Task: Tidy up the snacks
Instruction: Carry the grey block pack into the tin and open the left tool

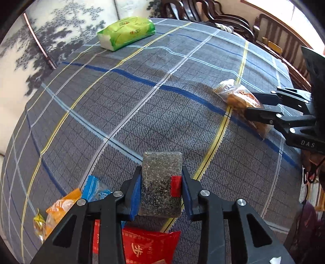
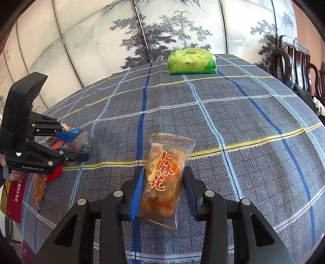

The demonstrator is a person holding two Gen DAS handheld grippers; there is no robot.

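Observation:
In the left wrist view my left gripper point(image 1: 161, 170) is shut on a dark speckled snack bar point(image 1: 160, 195) with a small red label, held just above the plaid tablecloth point(image 1: 142, 91). The right wrist view shows that same bar point(image 2: 86, 140) at the far left, in the left gripper point(image 2: 83, 143). My right gripper point(image 2: 163, 170) is shut on a clear packet of fried dough twists point(image 2: 166, 162) with orange lettering, its pads pressing both long sides. The twist packet point(image 1: 233, 93) and the right gripper point(image 1: 250, 103) also appear at the right of the left wrist view.
A green tissue pack point(image 1: 126, 32) lies at the table's far side. Near the left gripper lie a red packet point(image 1: 148, 245), an orange packet point(image 1: 59, 209) and a blue one point(image 1: 91, 186). Dark wooden chairs point(image 1: 223, 16) line one table edge; a painted screen point(image 2: 142, 30) stands behind.

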